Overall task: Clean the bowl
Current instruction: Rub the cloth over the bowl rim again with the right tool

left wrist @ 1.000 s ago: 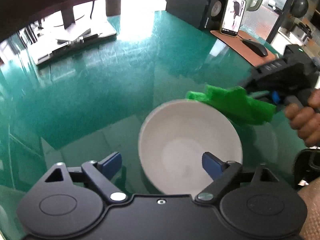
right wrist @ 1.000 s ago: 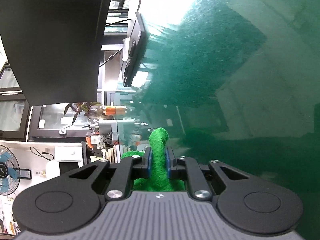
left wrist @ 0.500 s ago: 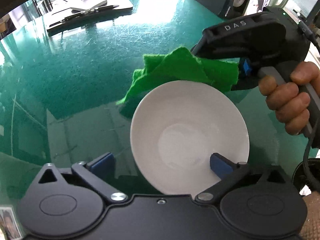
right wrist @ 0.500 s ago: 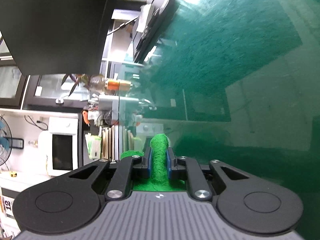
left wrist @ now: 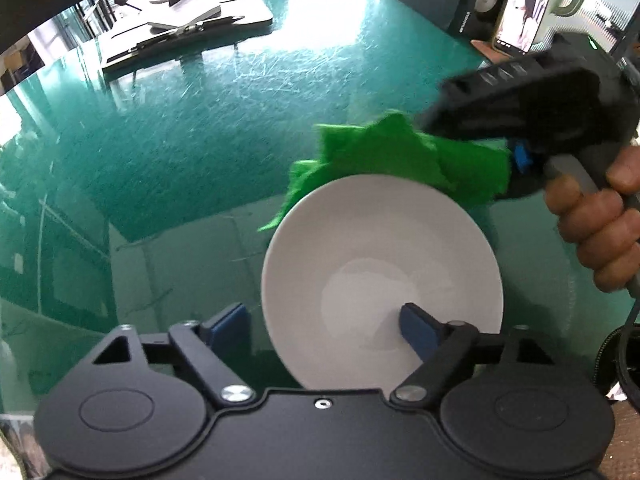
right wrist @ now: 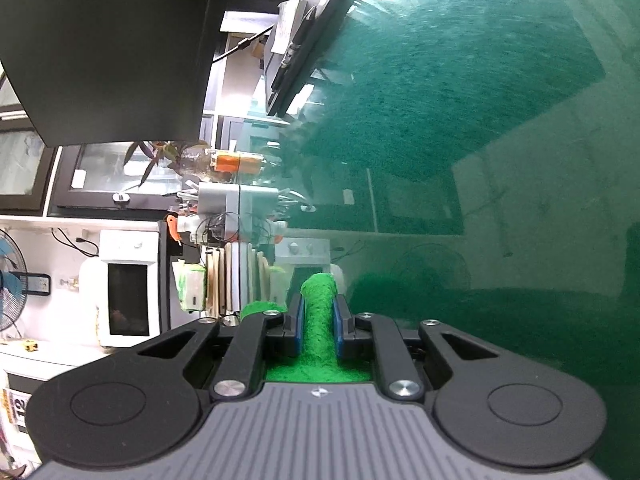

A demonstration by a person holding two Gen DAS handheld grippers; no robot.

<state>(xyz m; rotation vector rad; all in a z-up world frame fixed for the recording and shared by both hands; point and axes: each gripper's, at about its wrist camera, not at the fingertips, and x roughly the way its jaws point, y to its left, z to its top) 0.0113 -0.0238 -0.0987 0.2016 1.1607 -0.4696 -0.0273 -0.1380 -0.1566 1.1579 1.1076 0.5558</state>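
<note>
A white bowl (left wrist: 380,276) sits tilted between the fingers of my left gripper (left wrist: 324,330). The right blue pad (left wrist: 416,330) lies inside the bowl and the left pad (left wrist: 228,326) stands outside its rim, with a gap to the rim. My right gripper (right wrist: 317,320) is shut on a green cloth (right wrist: 318,320). In the left wrist view the cloth (left wrist: 400,160) hangs just behind the bowl's far rim, held by the black right gripper (left wrist: 520,96) and a hand.
The bowl is over a green glass table (left wrist: 200,140). A monitor base and flat black tray (left wrist: 188,32) stand at the far side. A speaker, phone (left wrist: 520,20) and green jug stand at the far right. A cable loop (left wrist: 620,360) lies at the right.
The right gripper carried the green cloth from the bowl's right side to behind its far rim, then drew back slightly right. The bowl stays between the left fingers.
</note>
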